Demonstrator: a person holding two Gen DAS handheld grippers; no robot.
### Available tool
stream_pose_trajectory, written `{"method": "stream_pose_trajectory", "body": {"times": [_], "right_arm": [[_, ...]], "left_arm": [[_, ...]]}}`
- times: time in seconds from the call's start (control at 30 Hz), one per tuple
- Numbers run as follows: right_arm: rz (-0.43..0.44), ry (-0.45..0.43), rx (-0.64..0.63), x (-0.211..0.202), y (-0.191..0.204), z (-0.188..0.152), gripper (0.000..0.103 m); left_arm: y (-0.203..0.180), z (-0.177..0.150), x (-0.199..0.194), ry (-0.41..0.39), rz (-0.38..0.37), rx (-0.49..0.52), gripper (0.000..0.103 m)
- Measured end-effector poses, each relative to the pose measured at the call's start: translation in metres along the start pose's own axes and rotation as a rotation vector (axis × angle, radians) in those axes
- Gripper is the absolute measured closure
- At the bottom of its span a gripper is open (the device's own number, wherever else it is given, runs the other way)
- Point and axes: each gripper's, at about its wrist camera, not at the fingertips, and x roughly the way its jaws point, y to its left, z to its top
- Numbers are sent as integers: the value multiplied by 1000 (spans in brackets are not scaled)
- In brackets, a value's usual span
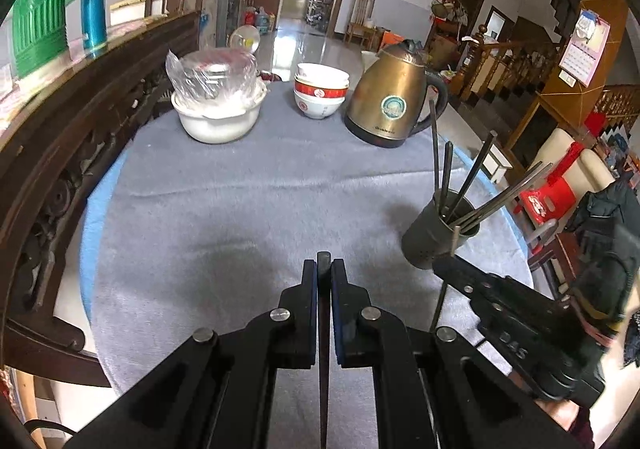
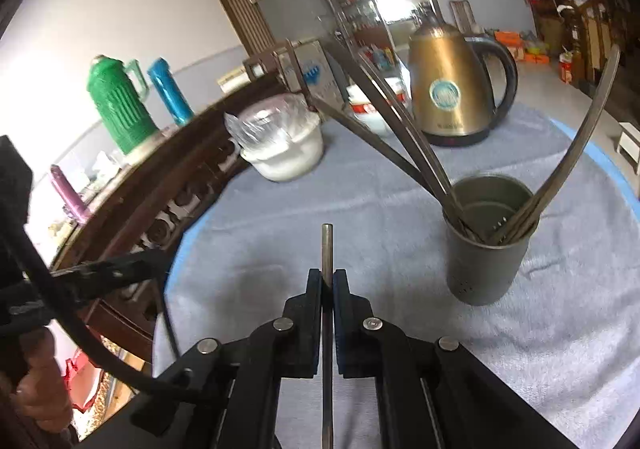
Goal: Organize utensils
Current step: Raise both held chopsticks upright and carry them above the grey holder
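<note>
- Where the left wrist view looks down over a grey tablecloth (image 1: 240, 209), the left gripper (image 1: 324, 269) has its jaws pressed together on 1 dark chopstick (image 1: 324, 349), whose long axis runs straight along the fingers, with its blunt end just past the tips.
- Ahead and to the right in this view stands the dark cup (image 1: 436, 237), upright on the cloth, with several chopsticks already leaning out of it.
- Between this gripper and the cup, the right gripper (image 1: 450, 263) reaches in from the right edge, pinching a grey metal chopstick (image 1: 444, 289) that stands nearly upright, just beside the cup.
- Further back sit a bronze kettle (image 1: 390, 97), stacked bowls (image 1: 320, 93) and a covered white bowl (image 1: 218, 105).
- From the right wrist view, the right gripper (image 2: 327, 277) is clamped on the metal chopstick (image 2: 327, 249), which also lies along the fingers.
- Ahead and to the right here, the cup (image 2: 488, 241) stands near, its open mouth facing up.
- At the left edge, part of the left gripper (image 2: 108, 273) and a hand (image 2: 36, 389) appear.
- Judging by both views, the right hand is nearer the cup; each stick would need tipping end-down over the mouth.
</note>
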Motion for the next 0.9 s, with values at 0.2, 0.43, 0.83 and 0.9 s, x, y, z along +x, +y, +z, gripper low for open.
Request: {"method": "stream_pose_trajectory", "body": {"times": [0.2, 0.43, 0.83, 0.9], "right_arm": [[24, -42, -14, -24, 6, 0, 97], [40, -72, 2, -37, 0, -2, 97], [80, -99, 42, -51, -15, -6, 97], [86, -103, 47, -53, -17, -6, 97]], "left_arm": [[-7, -1, -6, -27, 48, 14, 96], [-15, -3, -12, -45, 96, 33, 96], [-30, -3, -15, -55, 123, 52, 96], [-32, -2, -17, -58, 118, 54, 96]]}}
